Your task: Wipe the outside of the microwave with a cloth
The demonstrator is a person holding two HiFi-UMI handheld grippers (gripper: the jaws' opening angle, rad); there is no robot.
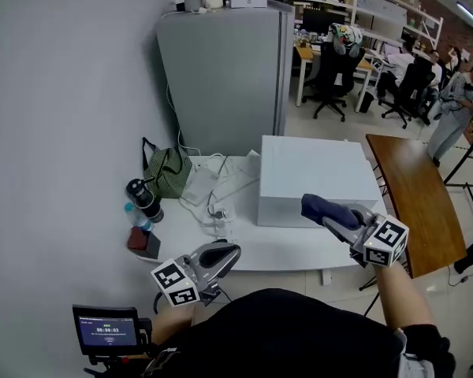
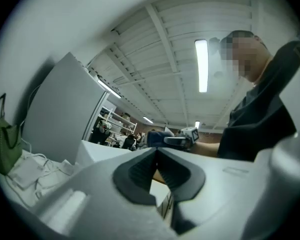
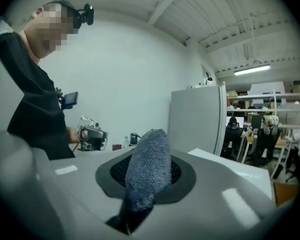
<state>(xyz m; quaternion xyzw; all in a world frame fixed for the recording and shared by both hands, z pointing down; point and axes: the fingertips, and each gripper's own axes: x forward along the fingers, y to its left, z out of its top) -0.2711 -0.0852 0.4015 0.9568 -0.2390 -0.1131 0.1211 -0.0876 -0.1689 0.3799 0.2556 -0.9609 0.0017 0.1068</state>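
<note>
A white microwave stands on the white table; its top also shows in the left gripper view and in the right gripper view. My right gripper is shut on a dark blue cloth, held by the microwave's near right face; whether the cloth touches it I cannot tell. The cloth sticks out between the jaws of the right gripper. My left gripper hovers over the table's front edge, left of the microwave. In its own view the left gripper is shut on nothing.
A tall grey cabinet stands behind the table. A green bag, white cables, bottles and a red-black box lie at the table's left. A brown table is at the right, with office chairs and people beyond.
</note>
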